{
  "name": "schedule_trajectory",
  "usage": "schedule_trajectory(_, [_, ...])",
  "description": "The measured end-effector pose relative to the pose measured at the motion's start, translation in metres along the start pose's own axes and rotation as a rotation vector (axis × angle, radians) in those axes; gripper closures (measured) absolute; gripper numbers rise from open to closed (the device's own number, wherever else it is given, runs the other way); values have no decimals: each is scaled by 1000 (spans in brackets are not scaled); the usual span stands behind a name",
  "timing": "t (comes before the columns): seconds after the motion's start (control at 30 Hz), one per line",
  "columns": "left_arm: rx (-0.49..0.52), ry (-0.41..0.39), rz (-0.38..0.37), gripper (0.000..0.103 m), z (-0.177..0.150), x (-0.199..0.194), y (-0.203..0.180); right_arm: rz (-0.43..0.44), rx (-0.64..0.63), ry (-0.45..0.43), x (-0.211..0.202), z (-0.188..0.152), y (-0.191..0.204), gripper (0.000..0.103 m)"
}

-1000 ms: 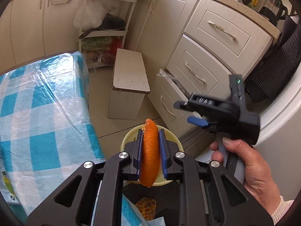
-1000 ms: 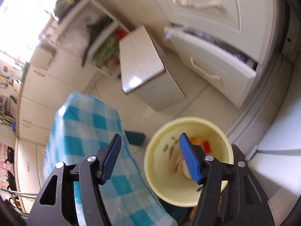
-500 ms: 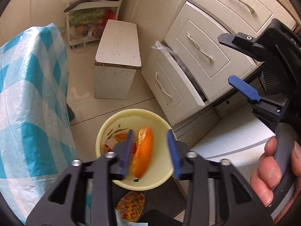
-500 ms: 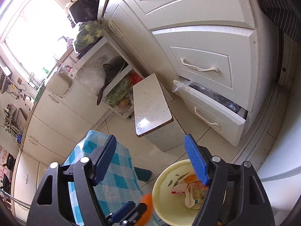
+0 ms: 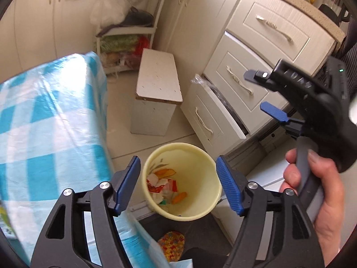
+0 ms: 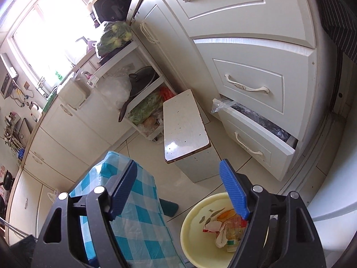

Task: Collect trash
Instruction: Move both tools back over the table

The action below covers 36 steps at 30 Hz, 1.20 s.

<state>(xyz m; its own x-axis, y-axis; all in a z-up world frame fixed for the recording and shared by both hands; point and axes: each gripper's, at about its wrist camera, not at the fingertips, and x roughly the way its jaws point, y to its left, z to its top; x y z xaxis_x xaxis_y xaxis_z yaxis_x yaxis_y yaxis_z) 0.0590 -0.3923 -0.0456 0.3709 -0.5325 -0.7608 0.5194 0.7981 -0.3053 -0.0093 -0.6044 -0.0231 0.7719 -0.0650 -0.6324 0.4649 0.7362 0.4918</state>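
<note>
The orange peel that sat clamped upright in the left gripper a second ago has dropped; the jaws, which had only begun to part half a second back, now stand wide and empty, one blue pad to either side of the pale yellow trash bin below. The gripper hangs directly over the bin's mouth, which looks deliberate: releasing from there lets the scrap fall straight in without touching the rim. The trash lies at the bottom of the bin: an orange piece of peel toward the near side, a second orange scrap against the far wall, and between them torn white paper and red-printed wrapper bits, loosely heaped and filling only the base. The bin stands on the tiled floor just beside the tabletop covered in a blue-and-white checked cloth, near a partly open bottom drawer and a white stool. The right gripper, seen from the left wrist held up in the person's right hand, also has its jaws wide with nothing between them; it is raised off to the side, probably to keep out of the drop path. From its own camera the bin sits low and to the right, crumpled wrappers showing inside. This drop seems complete; whether more trash remains on the tabletop cannot be told from here.
</note>
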Motion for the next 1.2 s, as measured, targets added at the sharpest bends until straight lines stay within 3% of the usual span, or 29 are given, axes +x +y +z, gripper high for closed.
schedule_trajectory(0.47, [-40,-134,85,22,-13,-108,76,-29,-99,18,6,-16,36,27])
schedule_trajectory(0.8, [-116,-220,240,16,-48,-192,174,-27,-144,36,4,-28,58,27])
schedule_trajectory(1.03, [-220,-223,347,15,-92,-232,249,-11,-173,51,2,-39,76,27])
schedule_trajectory(1.2, [-251,-186,426,15,-119,-233,281,5,-189,75,2,-51,89,23])
